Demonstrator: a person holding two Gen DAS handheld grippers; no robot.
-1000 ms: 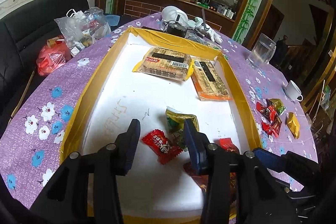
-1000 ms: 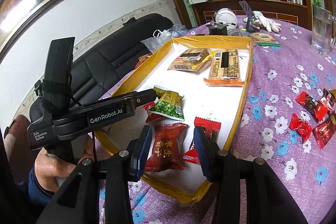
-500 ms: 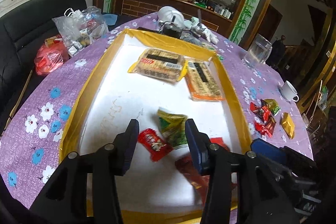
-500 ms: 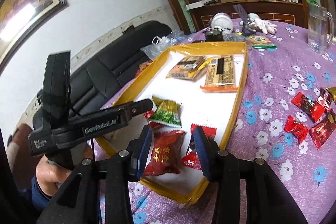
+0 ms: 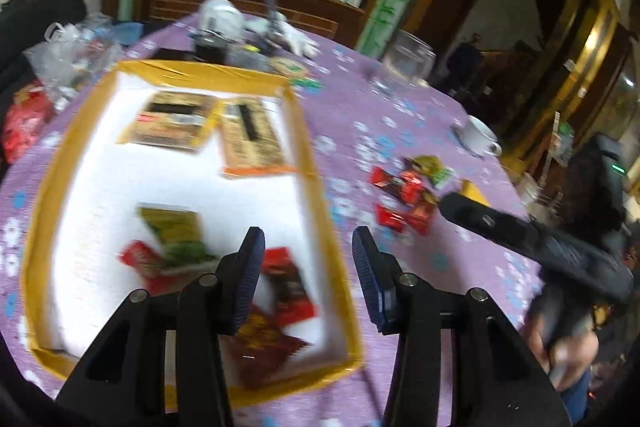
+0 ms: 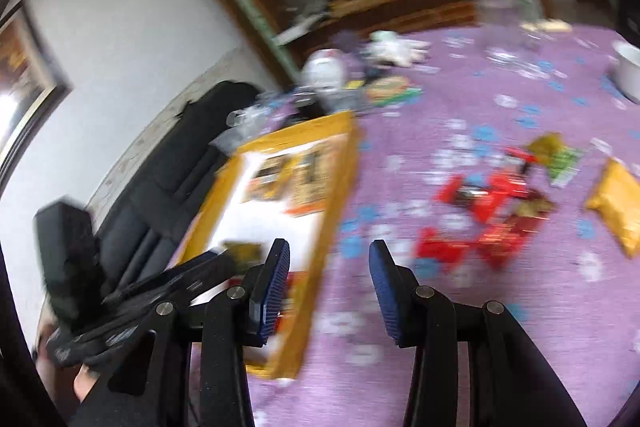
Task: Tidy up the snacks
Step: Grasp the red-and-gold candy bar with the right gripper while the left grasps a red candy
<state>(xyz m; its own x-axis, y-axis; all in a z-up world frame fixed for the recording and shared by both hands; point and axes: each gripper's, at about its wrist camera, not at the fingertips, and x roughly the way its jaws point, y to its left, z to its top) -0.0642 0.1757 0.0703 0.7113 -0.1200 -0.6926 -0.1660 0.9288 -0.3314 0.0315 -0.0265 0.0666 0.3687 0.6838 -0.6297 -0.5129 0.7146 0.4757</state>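
Note:
A yellow-rimmed white tray point(image 5: 308, 163) point(image 6: 340, 183) lies on the purple flowered tablecloth. It holds two flat cracker packs point(image 5: 172, 121) at the far end and green point(image 5: 174, 231) and red snack packets point(image 5: 288, 285) near the front. A loose pile of red snack packets point(image 5: 404, 199) point(image 6: 484, 219) and a yellow packet point(image 6: 618, 203) lie on the cloth right of the tray. My left gripper point(image 5: 308, 259) stands open and empty above the tray's right rim. My right gripper point(image 6: 328, 271) hangs open and empty over the cloth between tray and pile. Both views are blurred.
A glass mug point(image 5: 404, 71), a white cup point(image 5: 478, 137) point(image 6: 630, 69), a white helmet-like object point(image 5: 220, 17), gloves and small items sit at the table's far side. Plastic bags point(image 5: 68, 63) and a black sofa point(image 6: 160, 179) are left of the table.
Both grippers have swung to the right, away from the packets in the tray and toward the loose red pile. Their jaws keep the same gap with nothing in them.

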